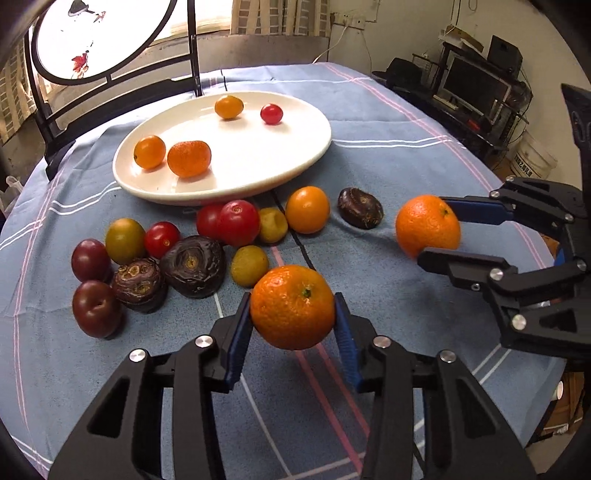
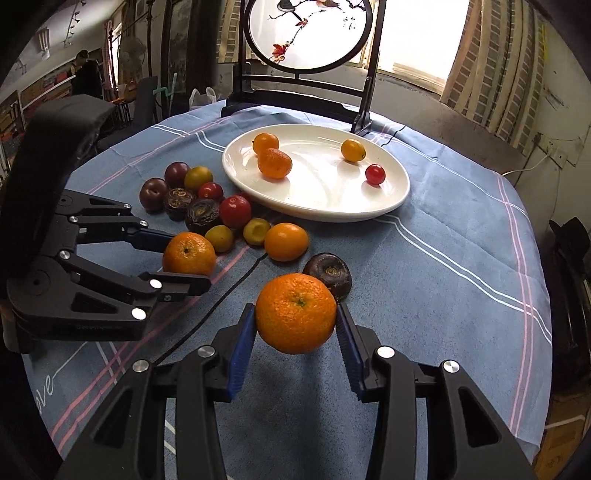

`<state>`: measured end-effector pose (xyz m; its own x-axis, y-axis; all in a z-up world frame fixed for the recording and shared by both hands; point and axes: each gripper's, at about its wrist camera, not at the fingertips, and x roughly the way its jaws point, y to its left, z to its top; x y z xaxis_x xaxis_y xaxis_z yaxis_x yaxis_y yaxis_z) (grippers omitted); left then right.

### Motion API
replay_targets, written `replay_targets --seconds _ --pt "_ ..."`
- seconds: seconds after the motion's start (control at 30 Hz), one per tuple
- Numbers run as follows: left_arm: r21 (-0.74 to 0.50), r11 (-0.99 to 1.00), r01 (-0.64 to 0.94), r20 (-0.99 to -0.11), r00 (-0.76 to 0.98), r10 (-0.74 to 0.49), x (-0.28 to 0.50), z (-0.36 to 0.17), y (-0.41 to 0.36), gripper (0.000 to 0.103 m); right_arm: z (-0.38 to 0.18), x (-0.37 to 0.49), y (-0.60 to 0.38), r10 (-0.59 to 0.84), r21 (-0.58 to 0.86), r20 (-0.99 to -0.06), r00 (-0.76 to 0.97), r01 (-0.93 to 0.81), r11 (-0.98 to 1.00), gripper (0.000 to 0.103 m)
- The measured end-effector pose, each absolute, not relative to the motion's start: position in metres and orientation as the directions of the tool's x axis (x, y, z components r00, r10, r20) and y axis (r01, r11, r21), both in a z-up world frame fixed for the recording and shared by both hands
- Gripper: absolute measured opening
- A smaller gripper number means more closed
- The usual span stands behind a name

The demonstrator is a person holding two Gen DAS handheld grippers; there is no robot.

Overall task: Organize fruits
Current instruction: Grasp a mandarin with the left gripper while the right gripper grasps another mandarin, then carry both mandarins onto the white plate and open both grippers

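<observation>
My left gripper (image 1: 292, 308) is shut on a mandarin (image 1: 292, 306) and holds it above the blue cloth; it also shows in the right wrist view (image 2: 186, 260). My right gripper (image 2: 295, 314) is shut on a second mandarin (image 2: 295, 312), also seen in the left wrist view (image 1: 427, 226). A white oval plate (image 1: 303, 162) behind them holds three small orange fruits and a cherry tomato (image 1: 271, 113). A pile of tomatoes, plums and dark water chestnuts (image 1: 192, 264) lies in front of the plate.
A dark water chestnut (image 2: 328, 275) lies alone just beyond the right gripper. A round painted screen on a black stand (image 2: 306, 33) stands behind the plate. The round table's edge (image 2: 532, 369) drops off at the right; room clutter surrounds it.
</observation>
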<state>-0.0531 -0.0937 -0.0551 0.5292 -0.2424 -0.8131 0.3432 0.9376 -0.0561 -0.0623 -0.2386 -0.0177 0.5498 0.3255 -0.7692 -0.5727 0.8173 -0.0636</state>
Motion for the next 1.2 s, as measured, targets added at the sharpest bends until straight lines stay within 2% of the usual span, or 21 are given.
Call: replay_targets --seconds 0.2,0.47,0.7,1.2 --pt "0.011 0.949 0.316 -0.729 0.652 -0.209 -0.053 -0.008 -0.075 0.042 0.004 -0.062 -0.233 0.36 -0.048 -0.735 0.575 -0.574 0.818 0.044" --pt "0.065 0.975 0.212 -0.665 0.738 -0.116 0.0 0.029 -0.056 0.041 0.04 -0.032 -0.218 0.391 -0.032 -0.666 0.635 -0.548 0.836 0.044" --pt "0.107 0.979 0.176 -0.684 0.727 -0.056 0.057 0.022 -0.06 0.042 0.035 0.024 -0.211 0.385 0.054 -0.681 0.623 -0.482 0.875 0.044" --pt "0.17 0.973 0.158 -0.743 0.669 0.021 0.12 -0.016 -0.064 0.042 -0.004 0.088 -0.196 0.331 0.06 -0.743 0.582 -0.435 0.898 0.044"
